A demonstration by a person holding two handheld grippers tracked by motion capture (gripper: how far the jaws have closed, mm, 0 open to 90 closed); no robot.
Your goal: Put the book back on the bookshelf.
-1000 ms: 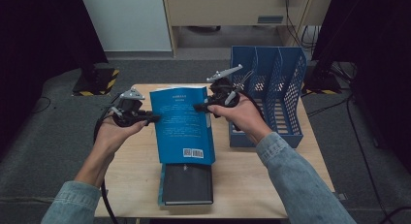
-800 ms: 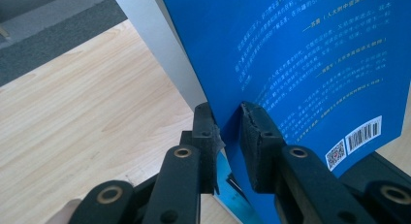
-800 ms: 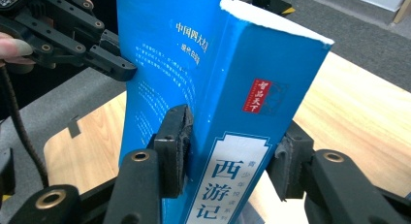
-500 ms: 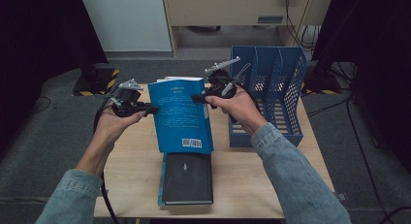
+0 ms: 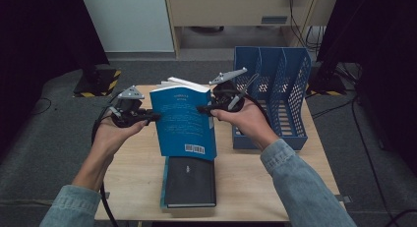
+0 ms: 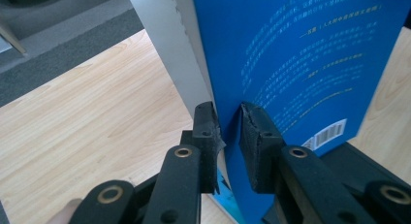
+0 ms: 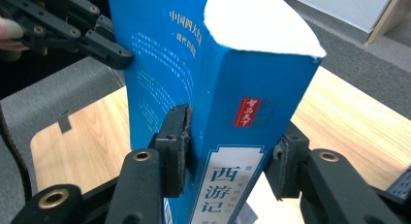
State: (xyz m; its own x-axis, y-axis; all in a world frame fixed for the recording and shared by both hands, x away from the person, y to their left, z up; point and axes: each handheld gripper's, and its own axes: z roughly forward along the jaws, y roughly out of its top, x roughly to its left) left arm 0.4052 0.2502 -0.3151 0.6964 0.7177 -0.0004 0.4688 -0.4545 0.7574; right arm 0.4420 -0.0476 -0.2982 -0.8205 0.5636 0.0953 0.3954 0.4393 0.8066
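A blue paperback point(image 5: 184, 121) hangs upright over the middle of the table, held from both sides. My left gripper point(image 5: 153, 117) is shut on its left edge. In the left gripper view the pads point(image 6: 254, 136) pinch the back cover point(image 6: 300, 64) just above the barcode, with the left gripper point(image 6: 228, 122) clamped there. My right gripper point(image 5: 202, 109) is shut on the spine side. In the right gripper view my right gripper point(image 7: 232, 151) squeezes the thick spine point(image 7: 242, 88), and the left gripper point(image 7: 97, 44) shows at the book's far edge.
A black book point(image 5: 191, 180) lies flat on another thin blue one near the front edge of the wooden table point(image 5: 133, 187), right under the held book. A blue slotted file rack point(image 5: 275, 89) stands at the table's right, close to the right hand.
Both hands have carried the blue book slightly up and away from the person, and its white top page edge now shows. Both grips are unchanged.
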